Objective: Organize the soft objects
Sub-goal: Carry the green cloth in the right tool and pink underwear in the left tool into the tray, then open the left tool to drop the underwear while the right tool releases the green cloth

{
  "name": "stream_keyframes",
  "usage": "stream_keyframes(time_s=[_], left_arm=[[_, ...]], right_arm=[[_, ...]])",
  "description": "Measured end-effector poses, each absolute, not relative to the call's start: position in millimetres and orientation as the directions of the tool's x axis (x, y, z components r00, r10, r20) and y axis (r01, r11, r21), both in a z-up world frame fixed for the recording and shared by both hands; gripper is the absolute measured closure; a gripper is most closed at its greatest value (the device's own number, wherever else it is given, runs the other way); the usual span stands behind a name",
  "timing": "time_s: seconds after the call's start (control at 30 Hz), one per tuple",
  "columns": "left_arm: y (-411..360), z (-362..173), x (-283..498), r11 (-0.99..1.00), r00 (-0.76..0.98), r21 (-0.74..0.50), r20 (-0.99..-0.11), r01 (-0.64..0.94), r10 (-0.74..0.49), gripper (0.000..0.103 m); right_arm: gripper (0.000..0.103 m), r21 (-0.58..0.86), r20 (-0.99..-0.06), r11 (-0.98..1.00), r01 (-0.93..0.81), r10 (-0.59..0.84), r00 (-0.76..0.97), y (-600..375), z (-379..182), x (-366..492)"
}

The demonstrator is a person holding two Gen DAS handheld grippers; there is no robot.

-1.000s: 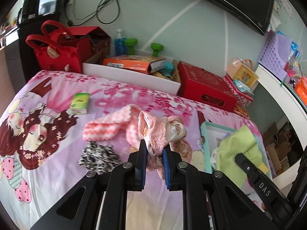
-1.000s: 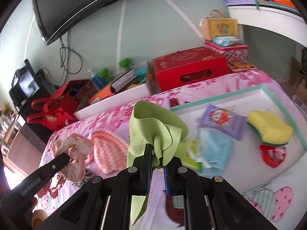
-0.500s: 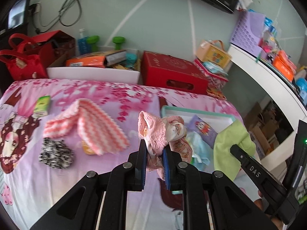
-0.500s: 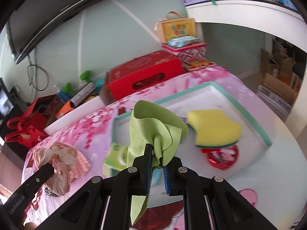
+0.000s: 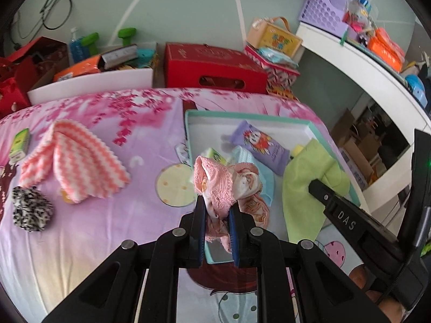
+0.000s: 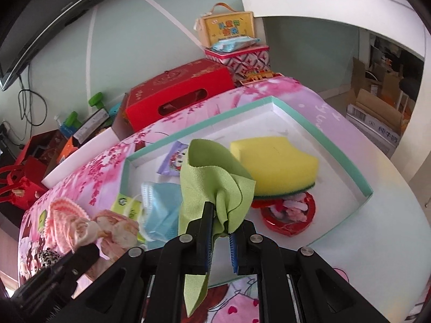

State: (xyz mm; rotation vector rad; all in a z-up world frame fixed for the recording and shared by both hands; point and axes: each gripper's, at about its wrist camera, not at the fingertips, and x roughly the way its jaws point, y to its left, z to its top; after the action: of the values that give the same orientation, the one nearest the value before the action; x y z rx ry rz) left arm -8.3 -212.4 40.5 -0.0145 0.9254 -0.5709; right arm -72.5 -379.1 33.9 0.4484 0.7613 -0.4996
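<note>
My left gripper [image 5: 216, 202] is shut on a pink lace cloth [image 5: 215, 180] and holds it above the near left corner of the teal-rimmed white tray [image 5: 237, 114]. My right gripper [image 6: 221, 223] is shut on a green cloth [image 6: 212, 177] over the tray [image 6: 323, 132], which holds a yellow sponge [image 6: 277, 161], a light blue cloth [image 6: 161, 210], a purple pouch [image 6: 173, 161] and a red round item [image 6: 291, 215]. The green cloth also shows in the left wrist view [image 5: 307, 177]. A pink striped cloth [image 5: 75, 161] and a leopard-print scrunchie [image 5: 31, 210] lie on the bed.
The bed has a pink cartoon sheet [image 5: 140, 215]. A green packet [image 5: 18, 144] lies at its left edge. A red box [image 5: 212, 70], a white bin [image 5: 91, 83] of items and red bags [image 5: 10, 88] stand behind it. A white shelf [image 5: 363, 64] curves at right.
Both grippers have moved right, toward the tray, each still holding its cloth. The right gripper now hangs over the tray's middle, and the striped cloth lies farther left in the left view.
</note>
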Motion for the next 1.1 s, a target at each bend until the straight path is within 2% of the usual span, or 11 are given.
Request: stream_keyframes(time_s=[0.33, 1.1], left_arm=[[-236.9, 12.1, -3.7, 0.849, 0.416, -0.226, -0.793, 0.477, -0.445, 0.087], [-264.6, -0.4, 17.0, 0.854, 0.452, -0.171, -0.789, 0.491, -0.418, 0.087]], right_arm=[[0.091, 0.173, -0.749, 0.768, 0.617, -0.304, 0.588, -394.7, 26.7, -76.1], [0.091, 0.226, -0.728, 0.731, 0.643, -0.312, 0.611, -416.2, 22.8, -77.1]])
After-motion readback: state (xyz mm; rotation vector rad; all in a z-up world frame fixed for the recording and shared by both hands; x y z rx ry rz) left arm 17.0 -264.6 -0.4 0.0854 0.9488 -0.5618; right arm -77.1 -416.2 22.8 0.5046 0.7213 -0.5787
